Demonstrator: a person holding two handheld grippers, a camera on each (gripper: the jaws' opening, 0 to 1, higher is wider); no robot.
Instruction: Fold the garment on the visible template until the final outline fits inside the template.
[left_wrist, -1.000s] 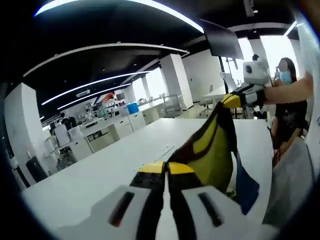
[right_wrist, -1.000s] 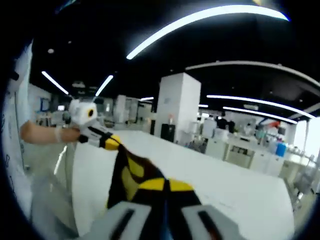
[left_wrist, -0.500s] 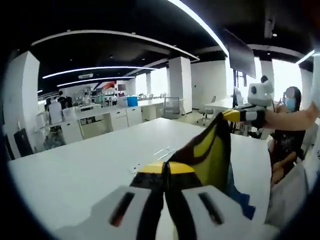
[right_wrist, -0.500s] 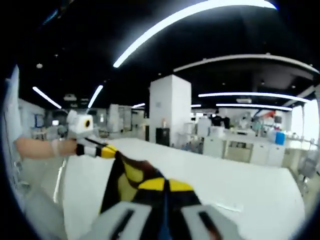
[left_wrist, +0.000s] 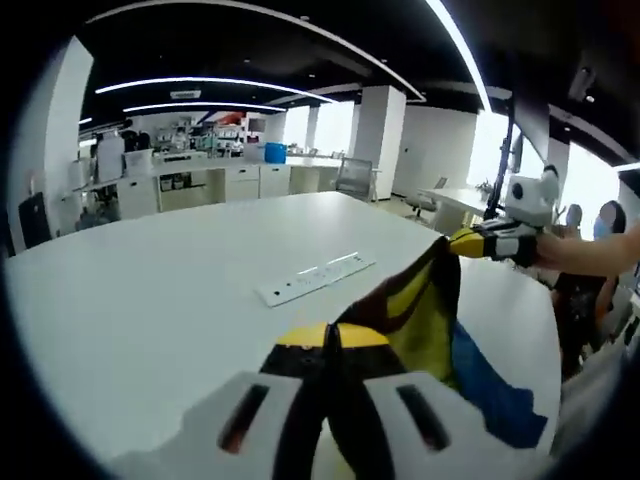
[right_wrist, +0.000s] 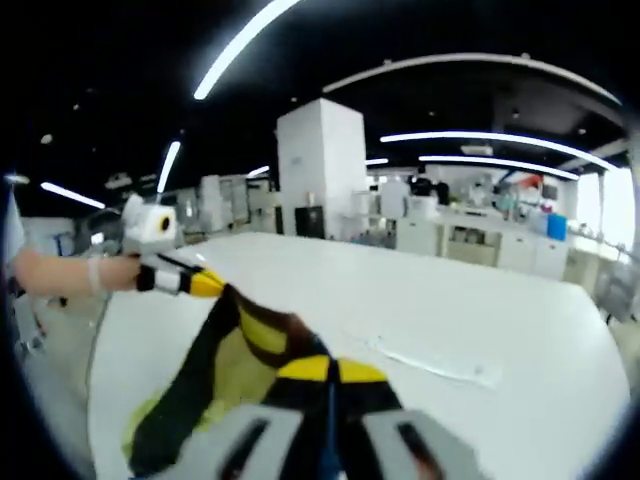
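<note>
A yellow, black and blue garment (left_wrist: 425, 320) hangs stretched in the air between my two grippers, above a white table (left_wrist: 160, 290). My left gripper (left_wrist: 330, 335) is shut on one end of it, its yellow tips pressed together. My right gripper (right_wrist: 330, 368) is shut on the other end, with the garment (right_wrist: 230, 370) trailing away to the left. In the left gripper view the right gripper (left_wrist: 470, 243) shows at the right, clamping the far corner. In the right gripper view the left gripper (right_wrist: 205, 285) shows at the left, gripping the cloth.
A flat white strip (left_wrist: 315, 278) lies on the table; it also shows as a strip (right_wrist: 430, 362) in the right gripper view. A person (left_wrist: 600, 260) stands at the right edge. Desks, pillars (right_wrist: 320, 165) and chairs fill the office behind.
Both cameras have tilted down, so more of the table top shows. The garment stays stretched between the two shut grippers and hangs lower toward the table.
</note>
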